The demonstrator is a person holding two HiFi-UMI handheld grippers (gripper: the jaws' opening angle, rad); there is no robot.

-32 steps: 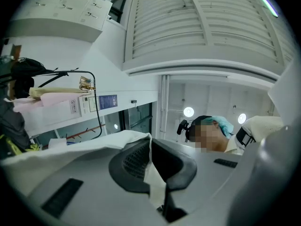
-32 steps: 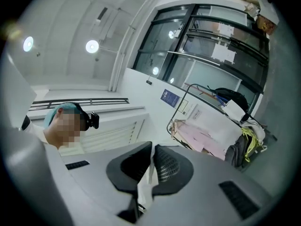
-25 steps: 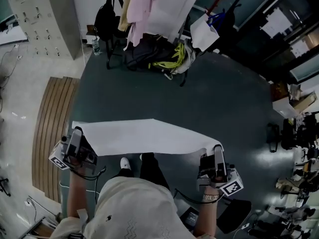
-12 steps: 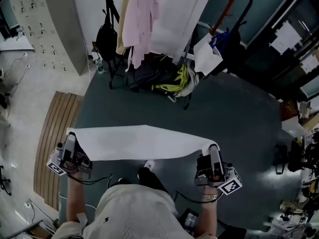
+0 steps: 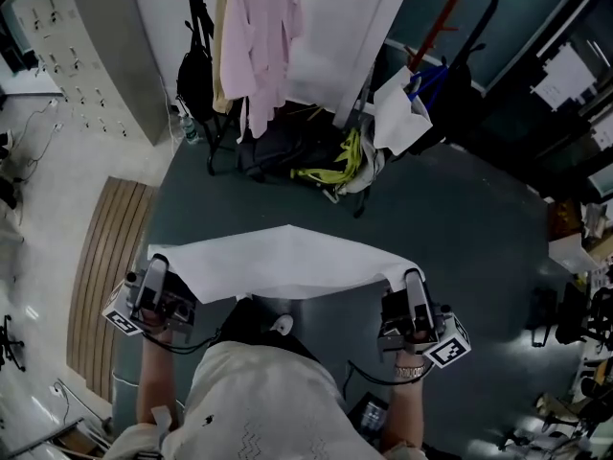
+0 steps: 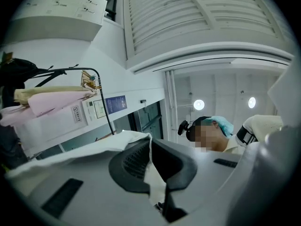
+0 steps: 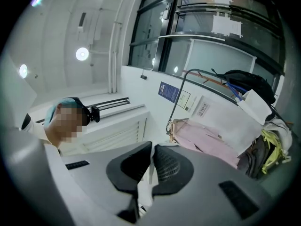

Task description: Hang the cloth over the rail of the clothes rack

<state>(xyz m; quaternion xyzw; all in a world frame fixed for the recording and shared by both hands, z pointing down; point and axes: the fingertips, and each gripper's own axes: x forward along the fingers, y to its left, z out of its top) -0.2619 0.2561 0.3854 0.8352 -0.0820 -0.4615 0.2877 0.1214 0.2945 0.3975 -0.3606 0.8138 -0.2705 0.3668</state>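
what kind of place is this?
Probably a lab or office workroom: a clothes rack with a pink shirt, grey lockers, and papers taped to glass partitions.

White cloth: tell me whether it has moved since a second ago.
Yes. The cloth has come closer to the clothes rack; the gap to the bags at its foot has shrunk.

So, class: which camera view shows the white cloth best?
The head view: the whole cloth shows, stretched between the left gripper and right gripper. Each gripper view shows only a small part, pinched between its shut jaws.
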